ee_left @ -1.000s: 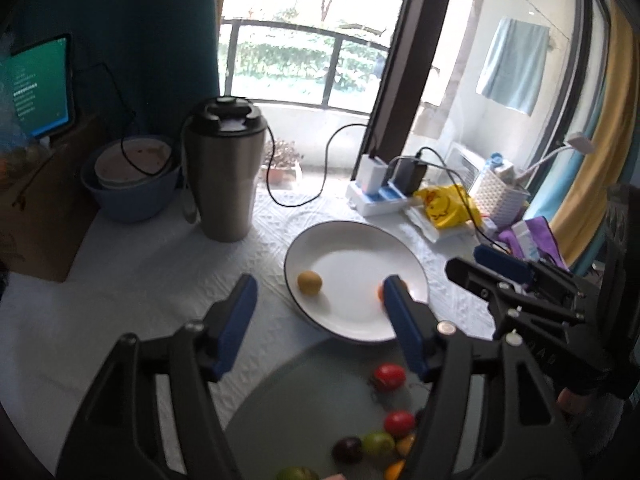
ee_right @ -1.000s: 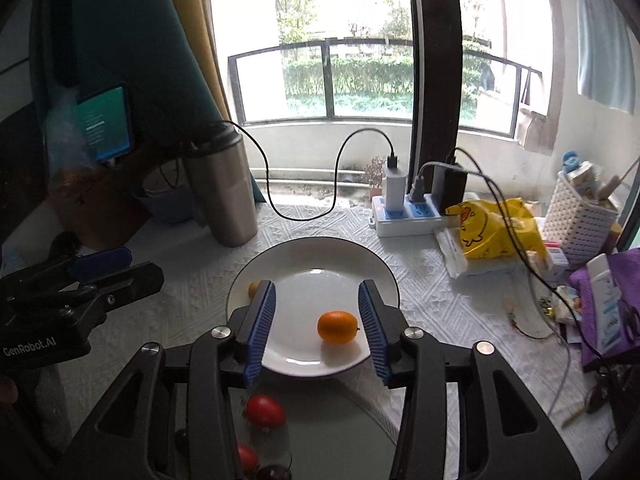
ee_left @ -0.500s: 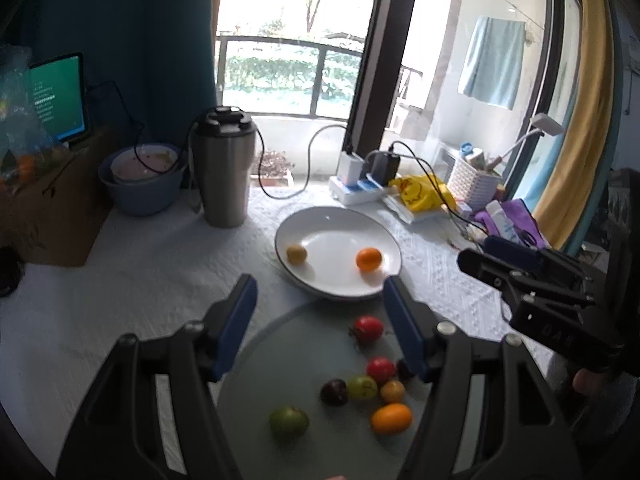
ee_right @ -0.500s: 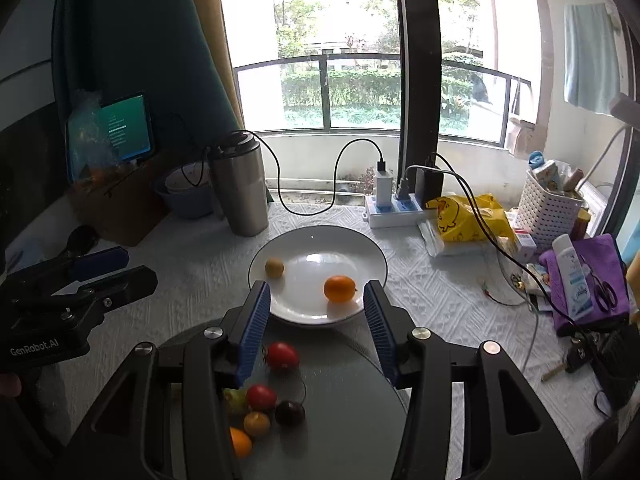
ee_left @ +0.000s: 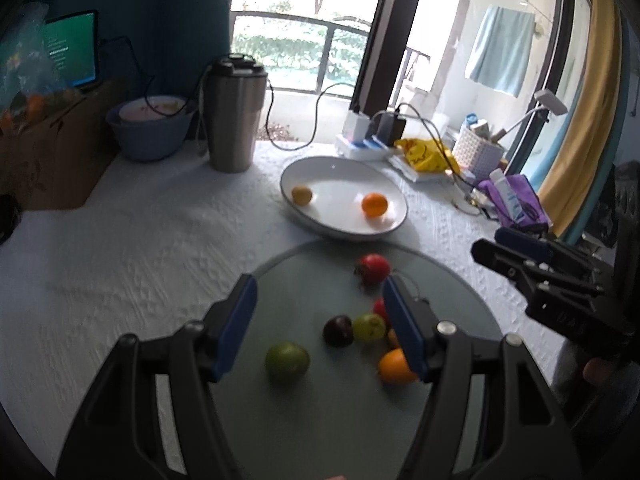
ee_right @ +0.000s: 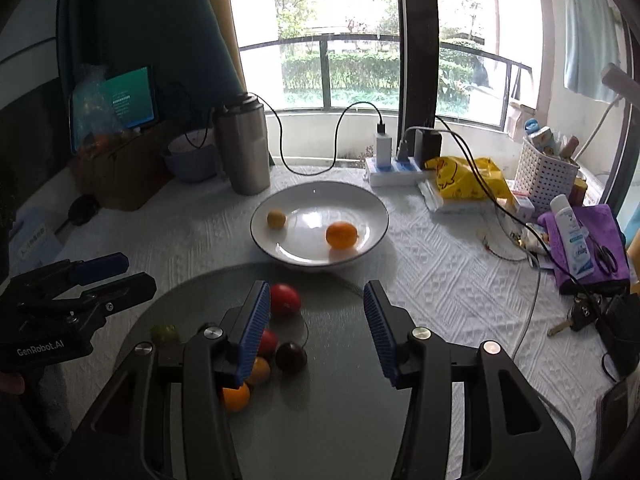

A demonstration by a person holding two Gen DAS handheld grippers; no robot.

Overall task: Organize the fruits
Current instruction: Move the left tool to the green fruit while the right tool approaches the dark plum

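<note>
Fruit lies in two places on the white-clothed surface [ee_right: 440,280]. White plate [ee_right: 376,216] at twelve o'clock from the grippers carries an orange fruit [ee_right: 341,234] and, toward nine o'clock of it, a small yellow fruit [ee_right: 276,219], the two apart. Just nearer than the plate sits a round grey glass disc [ee_left: 320,280] with loose fruit: a red fruit [ee_left: 372,268] alone near its far edge, a green fruit [ee_left: 287,361] by itself toward seven o'clock of that, and a tight cluster of a dark fruit [ee_left: 338,330], a pale green fruit [ee_left: 368,327] and an orange fruit at the cluster [ee_left: 394,366].

Left gripper [ee_left: 318,322] hangs over the disc, its blue fingers [ee_left: 236,320] apart with nothing pressed between them; the green fruit shows in the gap. Right gripper [ee_right: 316,330] is likewise above the disc, fingers [ee_right: 378,330] spread and empty, the cluster at its nine o'clock side. A steel tumbler [ee_right: 244,146] stands beyond the plate at about eleven o'clock.
</note>
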